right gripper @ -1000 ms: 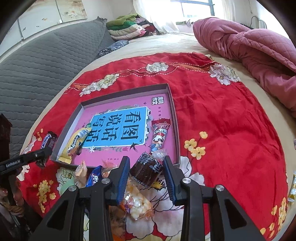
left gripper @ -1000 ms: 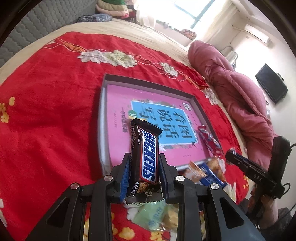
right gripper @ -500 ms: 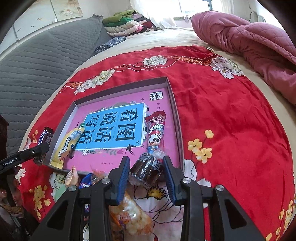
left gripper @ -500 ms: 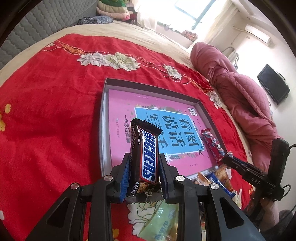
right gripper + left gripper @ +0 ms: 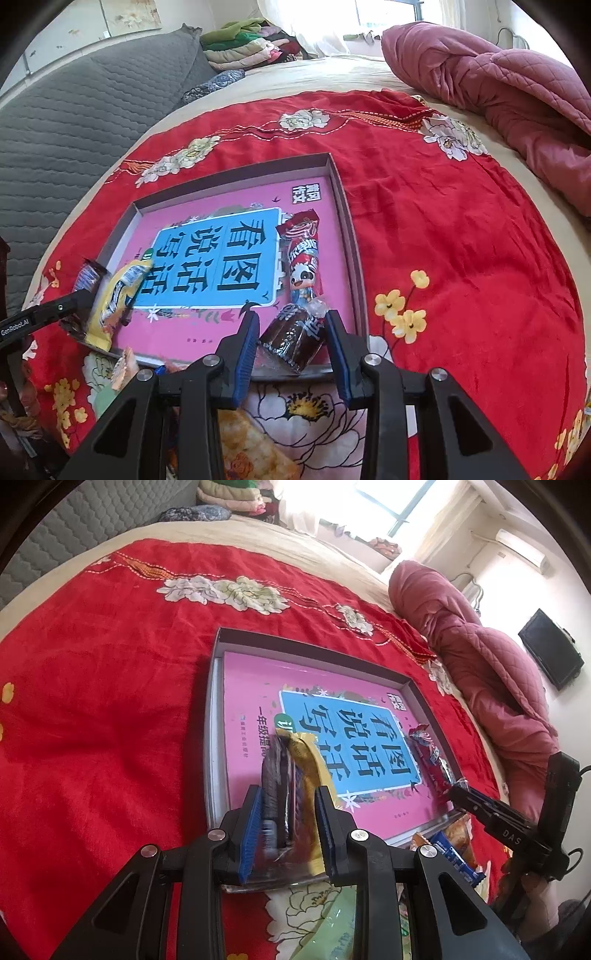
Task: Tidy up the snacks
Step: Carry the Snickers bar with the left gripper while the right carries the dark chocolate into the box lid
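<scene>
Far left, beyond the bed's red flowered bedspread (image 5: 110, 664), a grey quilted headboard (image 5: 74, 129). Next, at the near left corner of a shallow grey tray (image 5: 314, 650), the left gripper (image 5: 288, 794), its blue pads on either side of a Snickers bar (image 5: 275, 775) turned edge-on and blurred. Bar close against the left pad, with a gap toward the right pad; cannot tell whether clamped or loose. Just behind it, lying in the tray over the near left of a pink book (image 5: 251, 686) with a blue title panel, a yellow packet (image 5: 308, 753). Below the tray's near edge, on the bedspread, a pale green packet (image 5: 332, 923) and a blue packet (image 5: 452, 853) among other loose snacks. Further right, lying lengthwise on the book along the tray's right wall, a red packet with a panda (image 5: 304, 258). Just below that packet, the right gripper (image 5: 291, 317), clamped on a dark brown wrapped snack (image 5: 291, 339) tilted between the pads. Snack held over the tray's near edge, close to the near right corner. Far right, bunched on the bed well apart from the tray, a pink quilt (image 5: 498, 74).
</scene>
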A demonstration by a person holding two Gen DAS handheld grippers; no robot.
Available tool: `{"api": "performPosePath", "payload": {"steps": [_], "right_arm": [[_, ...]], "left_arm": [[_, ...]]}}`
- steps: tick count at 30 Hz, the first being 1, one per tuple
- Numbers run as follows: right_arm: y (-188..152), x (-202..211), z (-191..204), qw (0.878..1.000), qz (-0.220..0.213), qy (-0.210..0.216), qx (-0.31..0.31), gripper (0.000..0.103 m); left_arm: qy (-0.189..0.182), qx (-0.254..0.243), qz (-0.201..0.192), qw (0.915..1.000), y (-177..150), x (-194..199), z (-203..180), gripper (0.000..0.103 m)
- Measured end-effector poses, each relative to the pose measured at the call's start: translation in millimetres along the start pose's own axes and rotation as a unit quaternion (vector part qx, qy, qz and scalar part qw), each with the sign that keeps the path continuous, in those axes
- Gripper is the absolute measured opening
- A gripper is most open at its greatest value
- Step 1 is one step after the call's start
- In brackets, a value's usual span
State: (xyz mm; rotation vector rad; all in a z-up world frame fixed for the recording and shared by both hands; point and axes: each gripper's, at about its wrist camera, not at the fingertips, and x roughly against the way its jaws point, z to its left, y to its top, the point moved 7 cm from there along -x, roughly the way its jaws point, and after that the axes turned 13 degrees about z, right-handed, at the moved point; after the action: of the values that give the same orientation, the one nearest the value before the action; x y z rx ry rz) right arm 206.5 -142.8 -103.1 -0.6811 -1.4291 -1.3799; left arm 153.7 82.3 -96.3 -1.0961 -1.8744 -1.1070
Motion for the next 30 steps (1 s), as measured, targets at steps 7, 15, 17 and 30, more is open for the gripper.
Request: {"api": "performPosePath", "payload": {"steps": [7,15,17,30], "right_arm": [[3,-3,-2,1.0,-0.003,-0.021,0.006,0.037],[4,-4,-4,0.999,-0.004,-0.031,0.007,0.037],[4,-4,-5,0.999,-0.004,-0.032,0.005,0.037],[2,-4,-6,0.999,-0.003,-0.032,0.0,0.037]], "left_arm": [[0.0,-0.001,0.003,1.0,1,-3,0,0.03],[0.0,-0.008,0.011,0.9999,1,-10,-3,0.03],[0.005,-0.006,0.017,0.9998,0,-13,-1,0.03],[0.007,-0.012,0.016,0.9998,1,-16,-1,0.03]]}}
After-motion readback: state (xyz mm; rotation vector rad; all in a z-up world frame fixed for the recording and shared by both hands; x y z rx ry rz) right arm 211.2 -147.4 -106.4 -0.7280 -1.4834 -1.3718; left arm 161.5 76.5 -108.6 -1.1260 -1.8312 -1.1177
